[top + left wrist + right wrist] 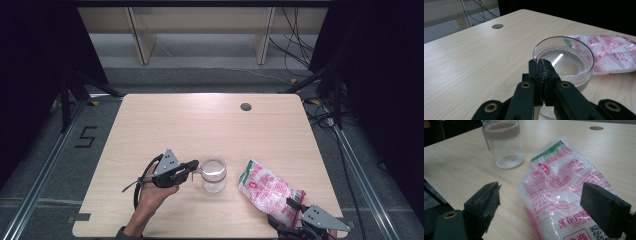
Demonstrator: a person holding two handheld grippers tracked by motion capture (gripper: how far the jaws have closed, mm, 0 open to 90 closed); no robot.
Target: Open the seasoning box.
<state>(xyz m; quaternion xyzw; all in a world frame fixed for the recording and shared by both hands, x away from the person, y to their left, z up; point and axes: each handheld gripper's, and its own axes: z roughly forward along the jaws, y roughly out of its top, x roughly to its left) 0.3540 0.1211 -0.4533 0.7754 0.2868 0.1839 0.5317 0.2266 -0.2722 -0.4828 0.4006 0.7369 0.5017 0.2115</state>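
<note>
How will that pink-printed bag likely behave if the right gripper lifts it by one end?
The bag looks like thin, wrinkled plastic holding loose white grains, so it would probably sag and its contents shift downward. It lies full and plump, so likely heavy for its size. The glossy film may slip between the jaws.

A lab: black curtains (30, 60), floor rails (45, 170), loose cables (295, 45).

Even, soft overhead light; a glare streak inside the glass jar (564, 62) just beyond the left gripper (541, 65); surroundings dark.
</note>
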